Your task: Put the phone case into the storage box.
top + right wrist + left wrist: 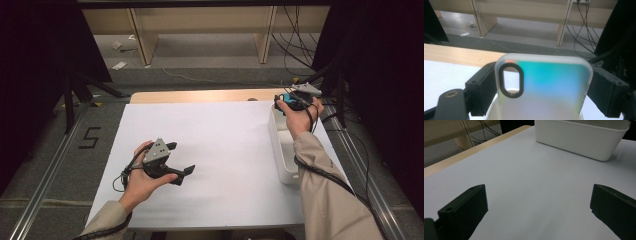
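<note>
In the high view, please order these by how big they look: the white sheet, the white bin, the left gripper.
1. White sheet, by far the largest.
2. White bin, though the person's right arm covers part of it.
3. Left gripper, the smallest as it looks, even though it is nearer the camera than the bin's far end.

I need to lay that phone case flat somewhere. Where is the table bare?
The white sheet is bare from the left tool across to the white bin. The right edge is crowded: the bin, and the right tool holding the phone case.
</note>
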Tool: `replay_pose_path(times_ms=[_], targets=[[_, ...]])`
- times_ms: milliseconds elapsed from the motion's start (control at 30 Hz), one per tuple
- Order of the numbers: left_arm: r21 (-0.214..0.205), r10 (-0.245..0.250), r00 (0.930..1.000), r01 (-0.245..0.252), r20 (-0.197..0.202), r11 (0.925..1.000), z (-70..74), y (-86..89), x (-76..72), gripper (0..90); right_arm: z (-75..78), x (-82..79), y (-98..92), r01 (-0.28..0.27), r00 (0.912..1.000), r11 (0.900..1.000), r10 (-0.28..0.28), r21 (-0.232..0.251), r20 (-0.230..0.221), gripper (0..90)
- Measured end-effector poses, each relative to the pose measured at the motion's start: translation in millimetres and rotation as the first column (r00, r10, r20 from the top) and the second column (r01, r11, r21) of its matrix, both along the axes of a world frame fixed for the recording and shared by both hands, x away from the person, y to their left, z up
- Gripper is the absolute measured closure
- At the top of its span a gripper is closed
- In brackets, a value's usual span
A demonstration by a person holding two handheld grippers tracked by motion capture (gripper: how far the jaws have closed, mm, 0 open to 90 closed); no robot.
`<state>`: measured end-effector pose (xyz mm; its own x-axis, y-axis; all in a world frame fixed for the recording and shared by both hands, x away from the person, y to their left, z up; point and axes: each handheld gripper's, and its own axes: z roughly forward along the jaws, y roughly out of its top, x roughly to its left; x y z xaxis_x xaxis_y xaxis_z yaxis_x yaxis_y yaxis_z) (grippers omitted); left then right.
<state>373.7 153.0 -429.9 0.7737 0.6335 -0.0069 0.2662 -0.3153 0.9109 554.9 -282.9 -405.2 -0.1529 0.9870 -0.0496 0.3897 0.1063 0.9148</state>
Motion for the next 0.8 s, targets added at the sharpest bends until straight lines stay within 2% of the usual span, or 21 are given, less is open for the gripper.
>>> replay_pose_path(times_ms=[633, 800], targets=[[-0.002, 0.000, 1.0000, 0.000, 0.000, 1.0000, 0.1, 0.1, 0.1, 0.5, -10.5, 7.5, -0.2, 0.012, 0.9997, 0.9999, -0.012, 0.008, -0.022, 17.7], [-0.002, 0.000, 1.0000, 0.000, 0.000, 1.0000, 0.1, 0.2, 0.1, 0.5, -11.7, 9.0, -0.1, 0.013, 0.9998, 0.9999, -0.013, 0.008, -0.014, 17.7]])
